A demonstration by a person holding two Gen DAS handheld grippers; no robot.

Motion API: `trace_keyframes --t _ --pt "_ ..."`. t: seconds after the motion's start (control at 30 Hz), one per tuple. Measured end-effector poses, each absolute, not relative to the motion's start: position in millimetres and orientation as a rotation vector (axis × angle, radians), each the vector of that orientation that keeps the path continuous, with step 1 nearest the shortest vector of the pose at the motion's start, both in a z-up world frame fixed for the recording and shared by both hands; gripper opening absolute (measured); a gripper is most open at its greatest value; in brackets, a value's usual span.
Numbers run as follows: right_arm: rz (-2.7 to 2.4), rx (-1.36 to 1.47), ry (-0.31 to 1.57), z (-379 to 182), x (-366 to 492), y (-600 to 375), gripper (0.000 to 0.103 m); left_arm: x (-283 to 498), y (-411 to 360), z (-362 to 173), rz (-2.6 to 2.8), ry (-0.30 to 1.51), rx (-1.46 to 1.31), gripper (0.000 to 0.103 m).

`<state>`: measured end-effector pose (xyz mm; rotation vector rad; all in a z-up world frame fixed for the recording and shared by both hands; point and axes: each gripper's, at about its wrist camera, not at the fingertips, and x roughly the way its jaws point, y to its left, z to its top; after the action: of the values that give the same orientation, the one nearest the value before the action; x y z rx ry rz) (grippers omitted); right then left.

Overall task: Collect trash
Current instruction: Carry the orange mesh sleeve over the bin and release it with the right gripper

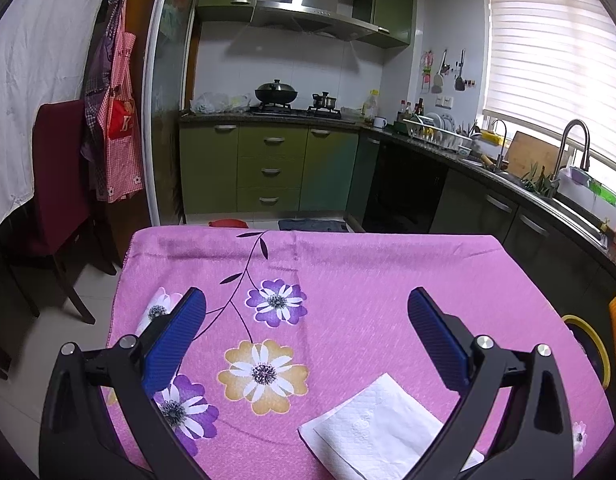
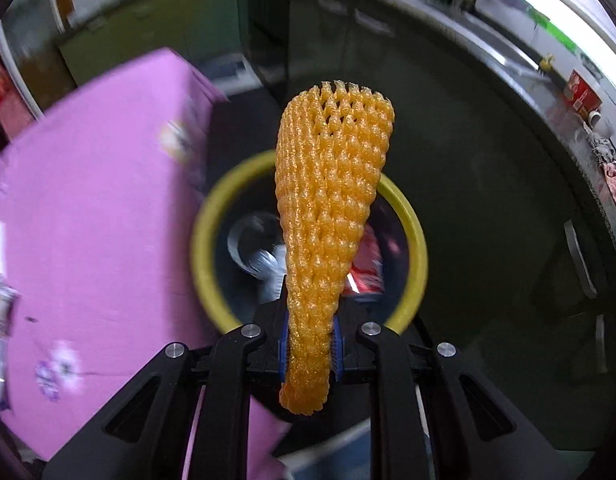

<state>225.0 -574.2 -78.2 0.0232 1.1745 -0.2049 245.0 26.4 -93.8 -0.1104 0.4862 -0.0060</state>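
Clamped in my right hand-held gripper [image 2: 310, 354], orange foam fruit net [image 2: 328, 216] hangs over the yellow-rimmed trash bin [image 2: 418, 248]. Left hand-held gripper [image 1: 306, 334] gapes wide above white paper napkin [image 1: 382, 432] on the pink floral worktop [image 1: 368, 280].

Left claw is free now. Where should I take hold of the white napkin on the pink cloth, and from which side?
Probably take the white napkin by its far corner, the point toward the table's middle, coming straight down from above. It lies flat and folded on the pink floral tablecloth, so no edge is raised. The left claw is open above it, jaws wide apart, and can pinch that corner.
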Motion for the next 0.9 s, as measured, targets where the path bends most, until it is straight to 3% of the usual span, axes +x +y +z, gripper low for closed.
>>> trace_keyframes --t 0.17,0.3,0.37,0.4,0.73,0.9 --pt "-0.262 -0.016 1.263 -112.5 248.0 -602.0 0.017 246.1 25.7 -95.1 -0.009 0.489 -0.103 0.096" --pt "-0.284 -0.009 1.284 -130.9 262.8 -607.3 0.025 246.9 26.0 -95.8 -0.013 0.49 -0.1 0.096" --pt "-0.291 -0.006 1.299 -138.0 265.2 -608.1 0.047 247.1 25.6 -96.3 -0.015 0.492 -0.1 0.096" --pt "-0.306 -0.008 1.292 -138.6 267.2 -611.0 0.053 247.0 25.8 -96.5 -0.015 0.492 -0.099 0.096" --pt "-0.266 0.085 1.047 -87.5 206.8 -576.6 0.061 249.2 19.4 -99.3 -0.03 0.517 -0.083 0.096" --pt "-0.163 0.109 0.999 -81.3 177.7 -541.0 0.062 251.0 5.6 -97.3 -0.115 0.612 -0.087 0.096"
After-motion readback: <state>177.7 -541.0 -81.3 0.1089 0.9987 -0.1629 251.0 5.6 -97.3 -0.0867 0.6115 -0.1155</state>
